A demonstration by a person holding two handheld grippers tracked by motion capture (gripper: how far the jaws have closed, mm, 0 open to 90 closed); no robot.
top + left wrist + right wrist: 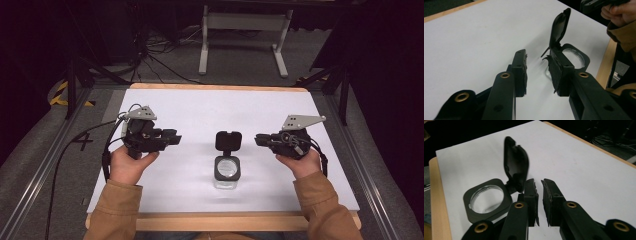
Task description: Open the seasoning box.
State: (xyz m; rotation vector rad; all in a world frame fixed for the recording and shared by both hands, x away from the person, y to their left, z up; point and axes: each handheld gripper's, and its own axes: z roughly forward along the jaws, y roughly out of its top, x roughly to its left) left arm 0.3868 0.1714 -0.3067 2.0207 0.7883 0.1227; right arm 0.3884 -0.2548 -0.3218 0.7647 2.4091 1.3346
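Jar of clear plastic with a square black collar (pixel 227 168) is seen standing on the white-topped table (pixel 190 110), near its front edge and between the two hands, with its hinged black flip lid (pixel 228 140) swung open and raised at the far side. The left claw (pixel 176 137) is held just above the table to the left of the jar, apart from it, and its jaws are spread with nothing between them; in the left gripper view the open lid (pixel 560 27) and the round mouth of the collar (pixel 574 56) are shown just beyond the jaw tips. The right claw (pixel 258 138) is held to the right of the jar, likewise clear of it, with its jaws parted by a narrow gap and gripping nothing; in the right gripper view the collar (pixel 487 200) and upright lid (pixel 515 165) lie just left of the jaw tips.
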